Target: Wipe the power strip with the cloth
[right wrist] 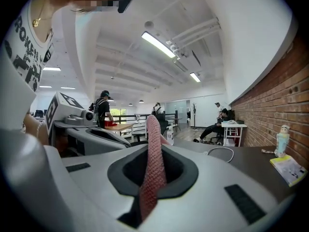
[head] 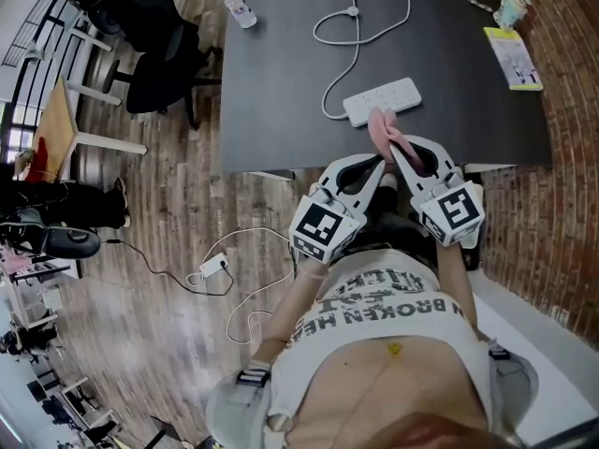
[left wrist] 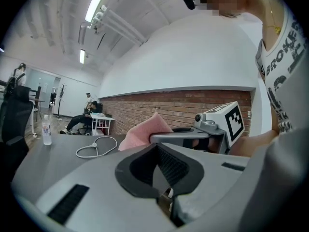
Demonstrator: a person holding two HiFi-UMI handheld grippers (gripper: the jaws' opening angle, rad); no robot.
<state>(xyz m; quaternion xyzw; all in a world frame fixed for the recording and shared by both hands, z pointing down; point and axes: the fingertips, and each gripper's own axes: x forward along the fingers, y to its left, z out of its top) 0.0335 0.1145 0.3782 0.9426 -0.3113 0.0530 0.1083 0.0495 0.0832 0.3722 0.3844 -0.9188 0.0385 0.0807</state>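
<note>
The white power strip lies on the dark table, its white cord looping away behind it. Just in front of the strip's near edge a pink cloth sticks up, and my right gripper is shut on it. In the right gripper view the cloth runs as a narrow strip between the closed jaws of my right gripper. My left gripper sits beside it at the table's near edge, shut and empty. The left gripper view shows that left gripper with the cloth beyond it.
A water bottle stands at the table's far left corner. A yellow booklet and a small figure lie at the far right. A brick wall runs along the right. A white adapter with cable lies on the wood floor.
</note>
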